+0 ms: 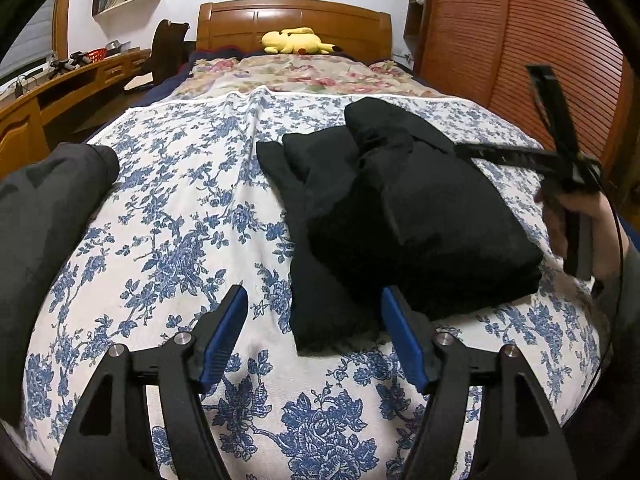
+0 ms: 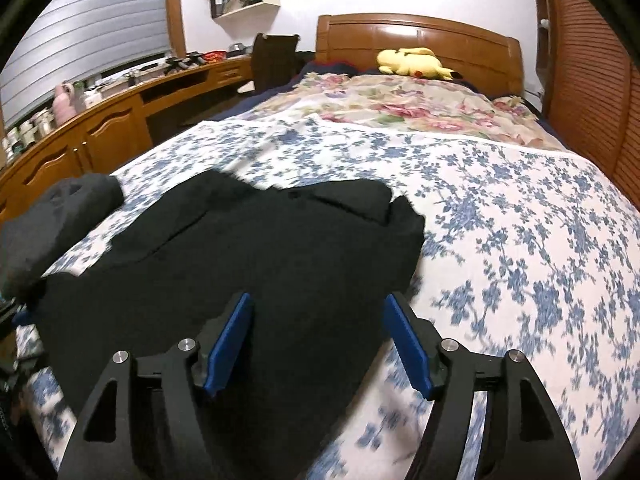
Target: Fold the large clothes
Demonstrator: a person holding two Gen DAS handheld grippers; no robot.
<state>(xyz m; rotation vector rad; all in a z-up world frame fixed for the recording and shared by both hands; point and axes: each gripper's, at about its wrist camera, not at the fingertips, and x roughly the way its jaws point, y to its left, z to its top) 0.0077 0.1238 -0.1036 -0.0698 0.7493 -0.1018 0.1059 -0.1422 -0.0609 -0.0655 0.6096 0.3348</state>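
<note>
A black garment [image 1: 400,216] lies folded into a thick bundle on the blue-flowered bedspread [image 1: 180,216], with a narrower flap sticking out toward me. My left gripper [image 1: 313,292] hangs open just over that flap's near end, with nothing between its blue pads. At the right edge a hand holds my right gripper [image 1: 496,110], which is open beside the bundle's far right corner. In the right wrist view the right gripper [image 2: 318,300] is open above the black garment [image 2: 240,248] and not touching it.
A dark grey cloth bundle [image 1: 48,208] [image 2: 60,208] lies at the bed's left edge. A yellow plush toy [image 1: 296,42] rests by the wooden headboard [image 1: 292,16]. A wooden desk [image 2: 100,128] runs along the left and a slatted wardrobe [image 1: 500,40] stands on the right.
</note>
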